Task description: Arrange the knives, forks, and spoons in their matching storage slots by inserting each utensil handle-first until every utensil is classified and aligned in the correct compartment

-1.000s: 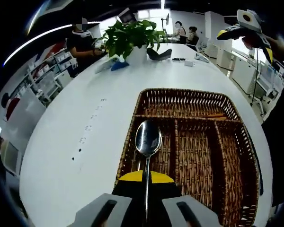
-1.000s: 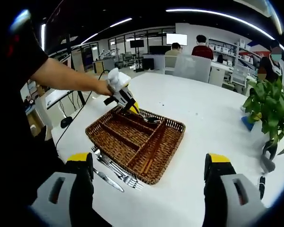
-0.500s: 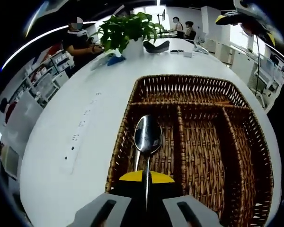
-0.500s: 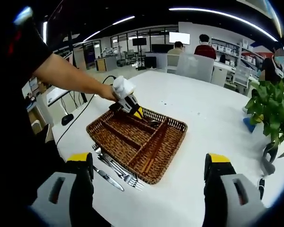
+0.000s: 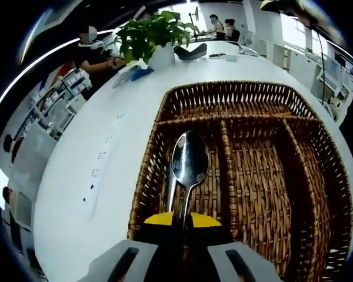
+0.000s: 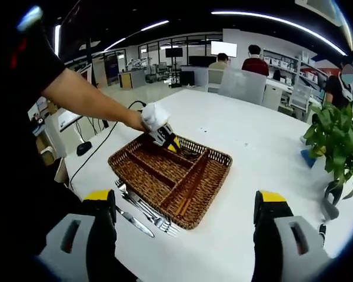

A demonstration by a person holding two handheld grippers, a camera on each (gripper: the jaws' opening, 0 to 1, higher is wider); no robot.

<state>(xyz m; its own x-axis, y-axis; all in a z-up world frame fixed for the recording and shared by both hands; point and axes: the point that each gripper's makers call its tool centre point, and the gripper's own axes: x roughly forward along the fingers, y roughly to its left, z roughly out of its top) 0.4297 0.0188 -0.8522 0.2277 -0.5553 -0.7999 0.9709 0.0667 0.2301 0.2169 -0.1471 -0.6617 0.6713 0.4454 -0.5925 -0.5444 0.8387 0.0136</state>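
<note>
Both views are bright and evenly lit from overhead strip lights, seen as curved white lines across the upper part of the right gripper view and at upper left of the left gripper view. Windows at the top of the left gripper view are blown out to white. The white table (image 6: 235,147) reflects diffuse light with soft, faint shadows. The spoon (image 5: 189,161) bowl carries a mirror-like sheen. Fisheye distortion bends straight lines strongly toward the edges, where detail softens.
</note>
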